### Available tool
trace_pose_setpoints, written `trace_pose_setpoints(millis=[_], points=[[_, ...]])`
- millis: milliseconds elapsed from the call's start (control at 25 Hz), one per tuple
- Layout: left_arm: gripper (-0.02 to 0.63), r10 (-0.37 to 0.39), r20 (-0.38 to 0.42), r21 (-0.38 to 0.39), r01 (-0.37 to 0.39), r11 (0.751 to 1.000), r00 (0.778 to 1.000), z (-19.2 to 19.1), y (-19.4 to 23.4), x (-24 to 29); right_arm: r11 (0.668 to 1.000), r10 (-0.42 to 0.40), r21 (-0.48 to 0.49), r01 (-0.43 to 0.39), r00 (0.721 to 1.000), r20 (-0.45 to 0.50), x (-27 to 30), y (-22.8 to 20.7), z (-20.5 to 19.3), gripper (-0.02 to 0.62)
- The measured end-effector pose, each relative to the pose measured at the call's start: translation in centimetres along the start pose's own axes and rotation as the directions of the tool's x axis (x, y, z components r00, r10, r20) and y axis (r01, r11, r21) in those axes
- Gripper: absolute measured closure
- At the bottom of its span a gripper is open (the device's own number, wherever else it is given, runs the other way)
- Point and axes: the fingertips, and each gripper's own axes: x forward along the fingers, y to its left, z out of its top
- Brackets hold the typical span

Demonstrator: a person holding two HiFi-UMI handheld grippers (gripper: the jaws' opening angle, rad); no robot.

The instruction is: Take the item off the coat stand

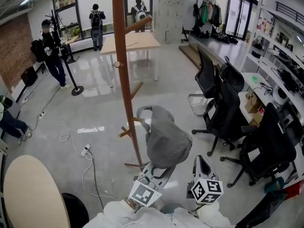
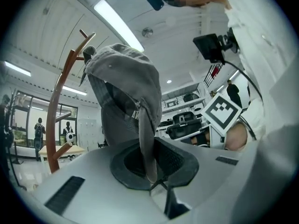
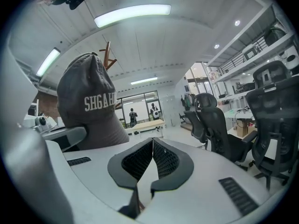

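A grey cap (image 1: 165,139) with white lettering hangs beside the brown wooden coat stand (image 1: 121,65), its back strap close to a low peg (image 1: 129,129). I cannot tell whether it still touches that peg. My left gripper (image 1: 157,171) is shut on the cap's brim from below. In the left gripper view the brim (image 2: 147,143) runs down between the pads of the left gripper (image 2: 150,167), and the coat stand (image 2: 58,111) curves up at the left. My right gripper (image 1: 202,163) is just right of the cap. The right gripper (image 3: 152,143) is shut on nothing, with the cap (image 3: 88,106) at its left.
Black office chairs (image 1: 223,108) stand close on the right beside a long desk (image 1: 266,94). A wooden table (image 1: 130,42) is behind the stand, and a round table (image 1: 33,194) sits near left. Cables (image 1: 78,148) lie on the floor. People (image 1: 50,46) stand far back.
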Motion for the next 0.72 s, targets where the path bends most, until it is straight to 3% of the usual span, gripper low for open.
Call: trace_pose_setpoints(millis=[240, 320, 480, 600, 720], points=[[0.586, 0.167, -0.047, -0.049, -0.169, 0.984, 0.985, -0.4, 1.6, -4.1, 0.991, 0.127, -0.034, -0.126, 0.992, 0.027, 1.3, 4.6, -0.2, 0.586], [0.586, 0.255, -0.103, -0.065, -0.262, 0.963, 0.961, -1.7, 2.9, -6.1, 0.981, 0.188, -0.051, -0.186, 0.982, 0.025, 2.1, 6.9, -0.5, 0.586], [0.585, 0.427, -0.181, -0.077, -0.445, 0.892, 0.886, -4.4, 6.0, -9.9, 0.952, 0.296, -0.08, -0.295, 0.955, 0.005, 3.6, 11.2, -1.2, 0.586], [0.584, 0.488, -0.2, -0.096, -0.513, 0.853, 0.849, -5.3, 7.3, -11.4, 0.935, 0.343, -0.091, -0.342, 0.939, -0.007, 4.1, 12.8, -1.2, 0.586], [0.584, 0.525, -0.195, -0.11, -0.551, 0.827, 0.828, -5.1, 7.9, -12.2, 0.922, 0.373, -0.108, -0.373, 0.928, -0.019, 4.3, 13.5, -1.2, 0.586]])
